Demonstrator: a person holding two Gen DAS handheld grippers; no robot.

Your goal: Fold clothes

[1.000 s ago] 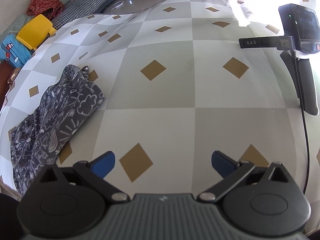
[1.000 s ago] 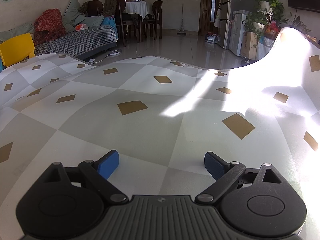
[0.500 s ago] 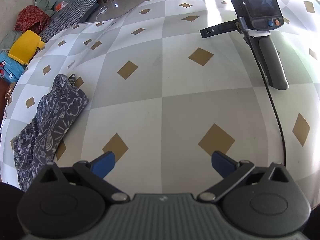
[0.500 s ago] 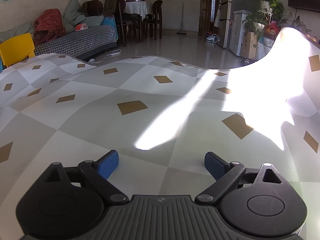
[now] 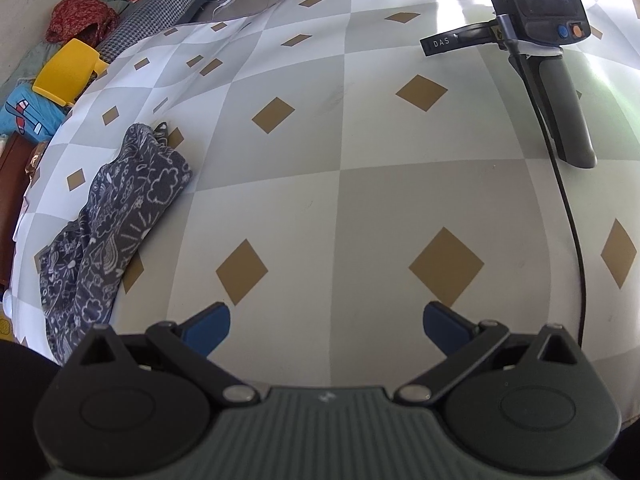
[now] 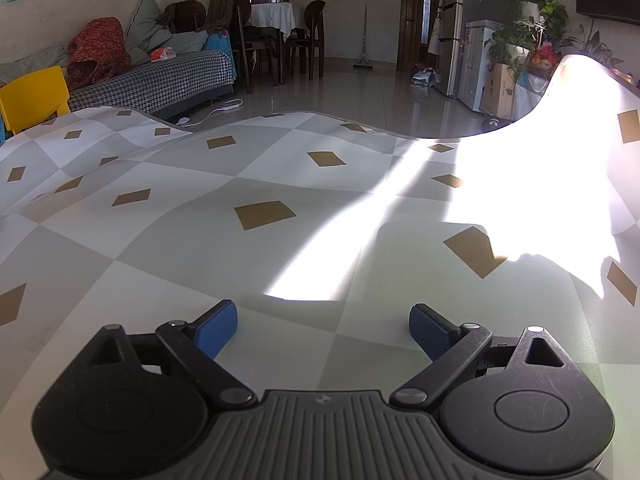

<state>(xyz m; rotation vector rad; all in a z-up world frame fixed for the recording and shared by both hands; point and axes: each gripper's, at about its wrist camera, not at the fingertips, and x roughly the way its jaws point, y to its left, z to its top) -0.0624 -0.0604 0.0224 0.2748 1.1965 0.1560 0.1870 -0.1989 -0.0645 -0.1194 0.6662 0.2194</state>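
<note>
- The dark patterned garment is lying crumpled along the left edge of the checked tablecloth, well apart from both tools.
- The left gripper is hovering over the cloth with its blue pads spread wide, gripping nothing.
- The right gripper is sitting low over the tablecloth, jaws likewise spread and empty.
- Farther off on the right, a handheld device with a cable is resting on the table.
- Beyond the table, a yellow chair and a houndstooth sofa are standing.
</note>
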